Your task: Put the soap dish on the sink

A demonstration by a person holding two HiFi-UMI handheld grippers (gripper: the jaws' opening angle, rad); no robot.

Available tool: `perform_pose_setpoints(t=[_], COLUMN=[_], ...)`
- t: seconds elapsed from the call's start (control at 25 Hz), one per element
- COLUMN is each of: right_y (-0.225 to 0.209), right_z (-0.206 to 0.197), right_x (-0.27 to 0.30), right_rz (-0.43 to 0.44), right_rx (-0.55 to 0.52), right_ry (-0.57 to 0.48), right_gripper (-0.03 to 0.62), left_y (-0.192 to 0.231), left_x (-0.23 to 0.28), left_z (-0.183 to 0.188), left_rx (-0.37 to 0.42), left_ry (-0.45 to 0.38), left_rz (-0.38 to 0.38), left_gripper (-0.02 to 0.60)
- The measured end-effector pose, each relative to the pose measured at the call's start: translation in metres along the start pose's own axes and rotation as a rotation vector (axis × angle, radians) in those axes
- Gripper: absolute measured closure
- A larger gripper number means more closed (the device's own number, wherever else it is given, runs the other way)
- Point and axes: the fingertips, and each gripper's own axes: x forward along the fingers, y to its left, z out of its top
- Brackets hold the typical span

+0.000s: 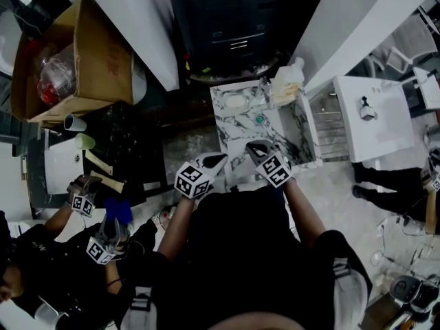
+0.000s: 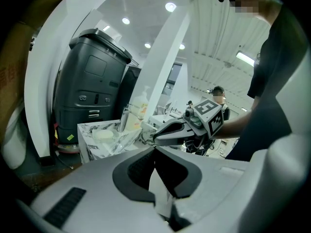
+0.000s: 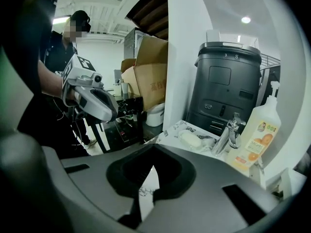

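A small soap dish [image 1: 235, 102] with a white bar of soap in it sits on the marble sink top [image 1: 240, 133], at its far left corner beside the chrome tap [image 1: 263, 96]. It also shows as the dish [image 2: 103, 135] in the left gripper view and the dish [image 3: 191, 140] in the right gripper view. My left gripper [image 1: 220, 160] and right gripper [image 1: 253, 147] hover over the near edge of the sink top, both shut and holding nothing. Their tips point toward each other a short way apart, well short of the dish.
A soap bottle with an orange label [image 1: 287, 81] stands at the back right of the sink top. Behind it is a black machine [image 1: 230, 19]. A cardboard box [image 1: 75, 53] lies far left, a white table [image 1: 375, 115] right. Another person [image 1: 82, 253] with grippers stands at lower left.
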Motion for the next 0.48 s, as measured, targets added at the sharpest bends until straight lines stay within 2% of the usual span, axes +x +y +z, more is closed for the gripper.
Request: perform_pose_setpoints(t=[0.48], right_y=[-0.0027], right_z=[-0.0011], right_x=[0.0009], right_rz=[-0.002], right_rx=[0.011], right_ry=[-0.003], right_gripper=[0.602], left_y=[0.0018], left_x=[0.0022], left_z=[-0.001], left_rx=[-0.002], left_ry=[-0.001], left_rz=[-0.002], left_gripper=[0.583])
